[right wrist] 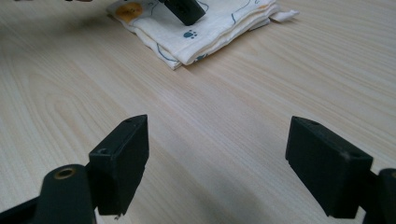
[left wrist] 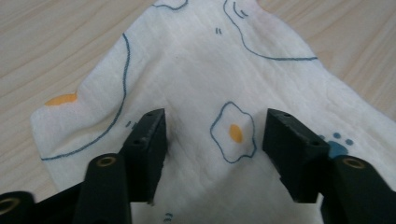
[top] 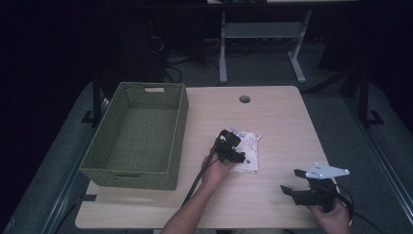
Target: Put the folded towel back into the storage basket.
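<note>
Green woven basket (top: 134, 139), rectangular, left of folded white printed cloth (top: 247, 150) at mid-table (top: 277, 117). Left gripper (left wrist: 212, 135) pressed down onto cloth, part open, fabric puckered between jaws. Right gripper (right wrist: 217, 154) wide, empty, over bare woodgrain.

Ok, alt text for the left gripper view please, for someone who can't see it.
A white cloth printed with fried eggs and blue outlines lies rumpled on a light wooden table. The left tool is pressed down onto it, its two black jaws apart with a fried-egg print between them.
</note>
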Demonstrator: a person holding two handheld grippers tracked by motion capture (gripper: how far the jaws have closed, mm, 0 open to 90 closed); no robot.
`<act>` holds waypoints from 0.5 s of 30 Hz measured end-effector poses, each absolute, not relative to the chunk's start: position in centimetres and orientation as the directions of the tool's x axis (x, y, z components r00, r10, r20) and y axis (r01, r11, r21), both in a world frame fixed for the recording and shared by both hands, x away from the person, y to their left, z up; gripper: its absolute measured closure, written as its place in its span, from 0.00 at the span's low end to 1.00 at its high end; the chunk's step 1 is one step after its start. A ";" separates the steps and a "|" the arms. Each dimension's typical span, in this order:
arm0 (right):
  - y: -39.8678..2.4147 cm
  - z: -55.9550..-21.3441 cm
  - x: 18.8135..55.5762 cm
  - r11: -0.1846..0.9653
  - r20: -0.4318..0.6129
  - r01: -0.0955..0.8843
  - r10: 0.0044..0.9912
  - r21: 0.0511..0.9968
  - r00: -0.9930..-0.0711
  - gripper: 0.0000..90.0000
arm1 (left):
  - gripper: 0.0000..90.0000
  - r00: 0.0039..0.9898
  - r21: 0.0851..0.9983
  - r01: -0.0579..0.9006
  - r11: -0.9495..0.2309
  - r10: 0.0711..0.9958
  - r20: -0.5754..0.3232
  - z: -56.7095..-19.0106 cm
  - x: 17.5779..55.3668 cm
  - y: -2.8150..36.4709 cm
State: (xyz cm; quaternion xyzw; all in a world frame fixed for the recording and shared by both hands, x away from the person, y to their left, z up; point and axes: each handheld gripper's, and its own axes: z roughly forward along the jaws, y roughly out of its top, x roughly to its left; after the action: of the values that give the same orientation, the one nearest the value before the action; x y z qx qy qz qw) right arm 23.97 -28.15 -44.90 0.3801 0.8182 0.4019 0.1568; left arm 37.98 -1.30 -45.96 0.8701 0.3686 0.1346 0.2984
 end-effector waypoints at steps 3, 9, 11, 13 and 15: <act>-28.0 -44.9 23.9 0.389 0.050 0.496 0.747 0.776 -0.663 0.24 | 0.54 0.699 0.618 0.555 -0.556 0.715 0.014 -45.9 37.9 -1.3; -28.0 -44.9 24.0 0.395 0.045 0.494 0.744 0.775 -0.667 0.24 | 0.68 0.701 0.618 0.555 -0.556 0.713 0.012 -45.8 38.0 -1.1; -28.0 -44.9 24.0 0.395 0.045 0.493 0.743 0.775 -0.667 0.24 | 0.77 0.702 0.619 0.556 -0.554 0.712 0.007 -45.8 38.1 -0.9; -28.0 -44.9 24.0 0.396 0.045 0.493 0.743 0.775 -0.668 0.24 | 0.82 0.706 0.621 0.555 -0.554 0.708 0.001 -45.8 38.2 -0.8; -27.9 -44.9 24.0 0.397 0.046 0.494 0.742 0.774 -0.669 0.24 | 0.86 0.708 0.622 0.560 -0.548 0.706 -0.015 -45.8 38.3 -0.7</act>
State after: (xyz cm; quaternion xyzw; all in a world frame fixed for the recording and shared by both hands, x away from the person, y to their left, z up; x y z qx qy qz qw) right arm 23.96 -27.93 -44.92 0.3762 0.8212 0.4001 0.1552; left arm 38.26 -0.70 -45.78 0.8718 0.3628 0.1190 0.3069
